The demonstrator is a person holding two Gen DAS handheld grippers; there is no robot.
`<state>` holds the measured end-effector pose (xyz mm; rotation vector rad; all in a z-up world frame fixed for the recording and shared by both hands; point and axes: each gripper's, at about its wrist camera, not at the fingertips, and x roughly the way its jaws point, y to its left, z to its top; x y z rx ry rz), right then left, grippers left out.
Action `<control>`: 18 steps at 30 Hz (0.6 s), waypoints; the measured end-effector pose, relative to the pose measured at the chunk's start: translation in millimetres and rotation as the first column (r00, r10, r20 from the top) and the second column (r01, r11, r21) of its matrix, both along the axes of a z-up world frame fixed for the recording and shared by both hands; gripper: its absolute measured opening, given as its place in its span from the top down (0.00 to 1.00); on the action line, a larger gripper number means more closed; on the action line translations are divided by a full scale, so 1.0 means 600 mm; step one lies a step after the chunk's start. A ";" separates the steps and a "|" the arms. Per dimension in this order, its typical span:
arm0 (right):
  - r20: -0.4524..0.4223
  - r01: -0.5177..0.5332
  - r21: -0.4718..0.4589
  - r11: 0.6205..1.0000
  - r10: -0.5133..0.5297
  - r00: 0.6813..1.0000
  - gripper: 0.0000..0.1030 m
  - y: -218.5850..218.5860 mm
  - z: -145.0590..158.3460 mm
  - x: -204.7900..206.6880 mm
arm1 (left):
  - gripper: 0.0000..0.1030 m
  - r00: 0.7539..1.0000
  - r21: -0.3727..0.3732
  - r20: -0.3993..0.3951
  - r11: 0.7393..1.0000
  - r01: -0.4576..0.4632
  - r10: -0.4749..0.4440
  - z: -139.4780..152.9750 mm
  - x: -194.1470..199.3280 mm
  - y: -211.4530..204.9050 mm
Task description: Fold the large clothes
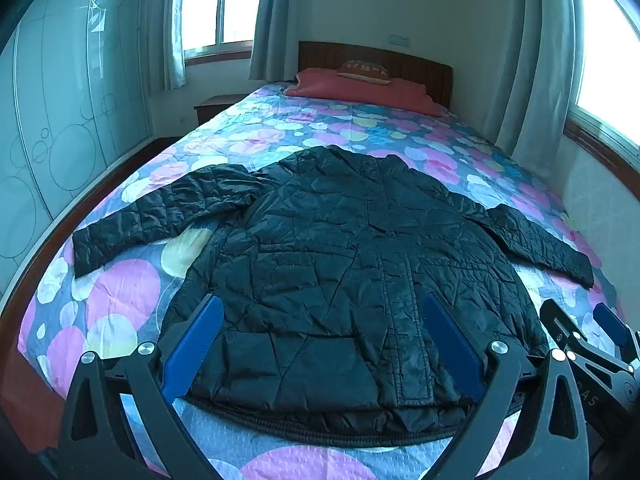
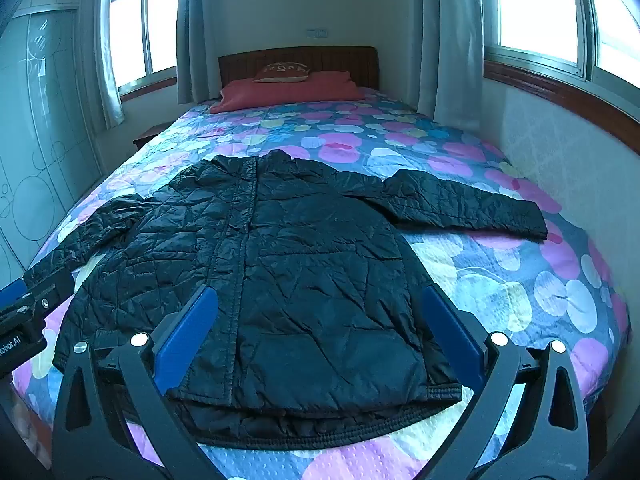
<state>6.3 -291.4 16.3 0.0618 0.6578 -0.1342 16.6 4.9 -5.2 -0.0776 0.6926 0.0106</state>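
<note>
1. On the bed, a black quilted jacket [image 1: 340, 264] is lying flat with its front up, hem toward the foot edge and collar toward the headboard [image 1: 376, 60].
2. Both sleeves are spreading outward: one sleeve [image 1: 152, 216] is reaching toward the wardrobe side, the other sleeve [image 2: 468, 204] toward the window wall.
3. Above the hem, the left gripper [image 1: 320, 344] is hovering with its blue fingers [image 1: 196, 344] standing wide apart, holding nothing.
4. The right gripper [image 2: 320, 340] is hovering likewise, over the hem half nearer the window wall; its jaws are standing wide and are gripping nothing. Whether either gripper's fingers are touching the fabric cannot be told.
5. Each gripper is showing at the edge of the other's view, so the two are sitting side by side.
6. A bedspread [image 1: 132, 300] printed with pink, white and yellow circles is covering the mattress under the jacket.
7. A red pillow [image 2: 288, 90] is lying at the headboard with a small cushion [image 2: 282, 72] on top.
8. Curtains [image 1: 272, 20] are hanging beside the windows, and a wardrobe [image 1: 60, 120] with glass doors is standing along one side.
</note>
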 end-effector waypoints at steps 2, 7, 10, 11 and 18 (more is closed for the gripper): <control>-0.010 0.001 -0.004 1.000 -0.002 1.000 0.02 0.001 0.000 0.001 | 0.04 1.000 0.001 0.000 1.000 -0.001 0.001 0.002 0.001 0.000; -0.008 0.003 -0.009 1.000 -0.003 1.000 0.02 0.002 0.001 0.000 | 0.04 1.000 0.000 -0.002 1.000 -0.002 0.002 -0.004 -0.001 0.001; -0.008 0.002 -0.010 1.000 -0.002 1.000 0.02 0.003 0.002 0.000 | 0.04 1.000 0.000 -0.002 1.000 -0.002 0.002 -0.006 -0.001 0.001; -0.008 0.003 -0.011 1.000 -0.003 1.000 0.02 0.003 0.002 0.000 | 0.04 1.000 0.000 -0.001 1.000 -0.002 0.002 -0.006 -0.001 0.002; -0.007 0.001 -0.009 1.000 -0.002 1.000 0.02 0.004 0.004 -0.001 | 0.04 1.000 -0.002 -0.005 1.000 -0.004 0.004 -0.003 0.001 0.002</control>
